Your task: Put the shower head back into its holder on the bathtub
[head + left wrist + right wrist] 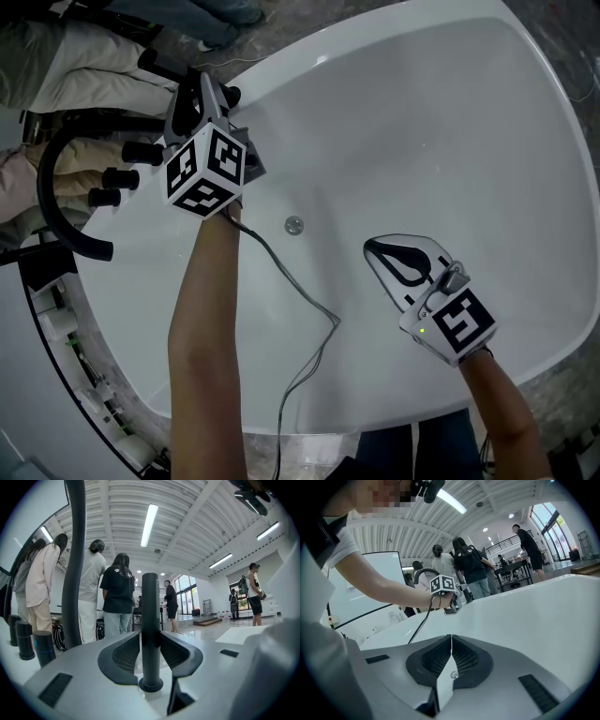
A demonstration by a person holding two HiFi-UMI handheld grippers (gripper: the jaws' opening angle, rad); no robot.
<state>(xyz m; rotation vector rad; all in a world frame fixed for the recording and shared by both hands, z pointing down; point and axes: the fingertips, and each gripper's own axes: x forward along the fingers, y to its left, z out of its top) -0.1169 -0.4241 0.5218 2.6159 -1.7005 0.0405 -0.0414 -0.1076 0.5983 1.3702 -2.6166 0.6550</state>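
The left gripper (150, 641) sits at the far-left rim of the bathtub (422, 141), among the black fittings there. Its jaws stand partway apart and clamp from both sides on the shower head (150, 602), a slim dark rod that stands upright between the pads. A curved black spout (56, 202) and a row of black knobs (120, 175) lie just beside it. The holder itself I cannot pick out, and no view shows whether the rod's lower end is already seated in it.

The right gripper (450, 638) hovers over the tub's white interior, well apart from the fittings and on the near side of the drain (294, 224). Its jaws are pressed together with nothing between them, so it seems to have no part in this step.

The step in hand looks like the placing itself – the rod is at the rim, upright, about where it belongs. The next move likely calls for keeping it upright while lowering it into the holder, then easing the left jaws apart only once it stands on its own. Drawing back straight should avoid knocking the spout.
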